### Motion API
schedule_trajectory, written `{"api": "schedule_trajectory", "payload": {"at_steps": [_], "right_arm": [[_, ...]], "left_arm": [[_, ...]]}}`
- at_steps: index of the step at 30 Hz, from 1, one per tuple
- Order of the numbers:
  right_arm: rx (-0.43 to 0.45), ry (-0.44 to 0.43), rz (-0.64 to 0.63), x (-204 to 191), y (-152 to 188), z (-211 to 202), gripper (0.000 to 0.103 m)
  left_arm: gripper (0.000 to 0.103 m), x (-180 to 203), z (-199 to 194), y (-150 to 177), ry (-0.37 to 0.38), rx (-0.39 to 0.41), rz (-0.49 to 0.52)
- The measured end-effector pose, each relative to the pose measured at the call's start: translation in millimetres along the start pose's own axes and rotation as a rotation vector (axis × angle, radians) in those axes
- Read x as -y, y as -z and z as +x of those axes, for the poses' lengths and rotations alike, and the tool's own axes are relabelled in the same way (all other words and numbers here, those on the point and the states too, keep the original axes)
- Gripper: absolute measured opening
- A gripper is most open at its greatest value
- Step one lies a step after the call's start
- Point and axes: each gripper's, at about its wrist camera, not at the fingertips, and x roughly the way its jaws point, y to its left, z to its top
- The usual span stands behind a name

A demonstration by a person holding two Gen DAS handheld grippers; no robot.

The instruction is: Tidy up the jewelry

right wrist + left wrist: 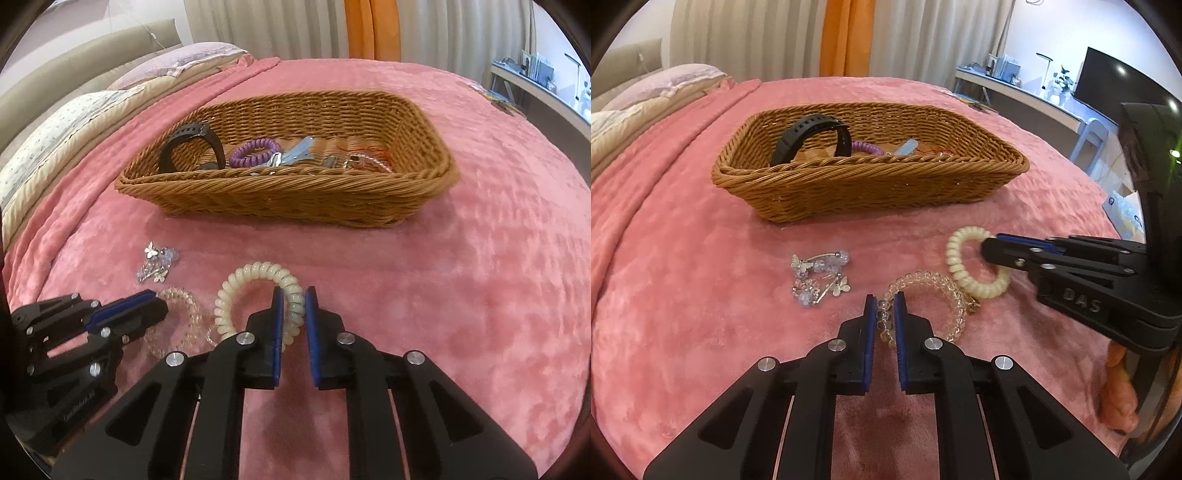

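Observation:
A wicker basket (pixel 871 184) (pixel 288 195) sits on the pink blanket, holding a black watch (pixel 809 140), a purple coil tie (pixel 255 151), clips and small jewelry. In front of it lie a clear coil bracelet (pixel 938 291) (pixel 181 321), a cream coil hair tie (pixel 964 266) (pixel 255 288) and a butterfly bead bracelet (pixel 820 278) (pixel 157 262). My left gripper (pixel 885 306) (pixel 147 306) is closed around the clear bracelet's near rim. My right gripper (pixel 294 302) (pixel 988 251) is closed around the cream tie's right side. Both items rest on the blanket.
The pink blanket (pixel 683 258) covers a bed with pillows (pixel 55 147) at the left. Curtains hang behind. A desk with a monitor (pixel 1108 81) stands beyond the bed's right edge.

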Motion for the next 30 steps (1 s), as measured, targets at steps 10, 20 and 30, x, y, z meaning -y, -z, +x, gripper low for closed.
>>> {"api": "schedule_trajectory", "payload": {"at_steps": [10,20,30], "right_arm": [[-0.071,0.033,0.068,43,22,-10,0.011],[-0.022,0.037,-0.002,32,28,-19,0.05],[-0.022,0.037,-0.067,19,32,-13,0.01]], "left_arm": [[0.008,3,3,2,0.001,-0.014,0.011],[0.01,3,5,2,0.008,-0.02,0.016],[0.008,12,1,3,-0.022,0.0,0.06]]}}
